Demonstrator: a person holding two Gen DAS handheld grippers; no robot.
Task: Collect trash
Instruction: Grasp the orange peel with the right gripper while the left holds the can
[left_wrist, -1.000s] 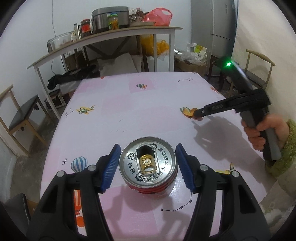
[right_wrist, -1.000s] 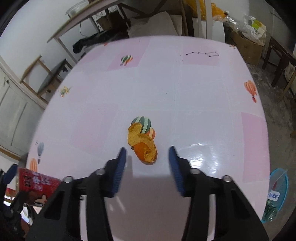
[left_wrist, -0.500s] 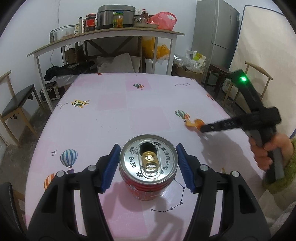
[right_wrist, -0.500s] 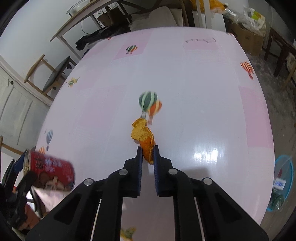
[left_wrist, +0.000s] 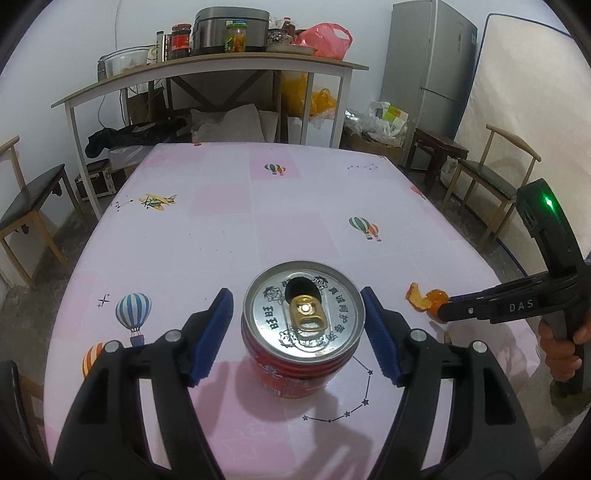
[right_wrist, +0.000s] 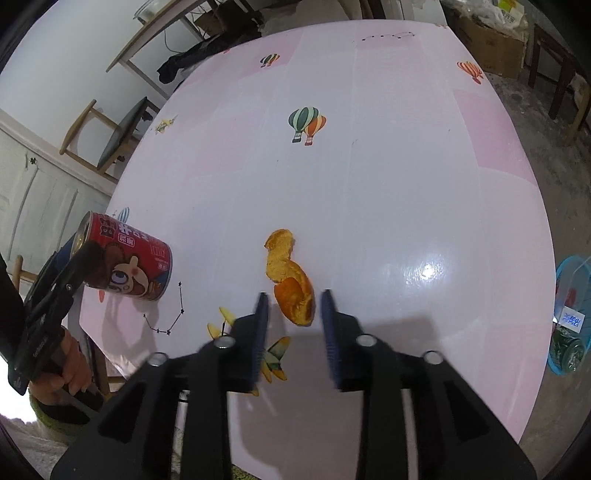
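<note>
A red drink can (left_wrist: 303, 325) with an open silver top stands upright on the pink table (left_wrist: 221, 229), between the blue pads of my left gripper (left_wrist: 295, 295). Those jaws are opening and a thin gap shows beside the can. An orange peel (right_wrist: 290, 284) lies on the table near its front edge, its near end between the pads of my right gripper (right_wrist: 293, 295). The right jaws are opening too and do not press the peel. The left wrist view shows the peel (left_wrist: 424, 301) at the tip of the right gripper (left_wrist: 443, 314), held by a hand (left_wrist: 561, 350).
A blue basket (right_wrist: 570, 280) holding rubbish sits on the floor off the table's right side. Wooden chairs (left_wrist: 495, 184) stand around the table. Behind it are a side table (left_wrist: 207, 74) loaded with jars and a cooker, and a fridge (left_wrist: 428, 74).
The right gripper shut on the peel, dragged it toward the table's front edge, then opened again. The left jaws have widened around the can, which now stands upright.
</note>
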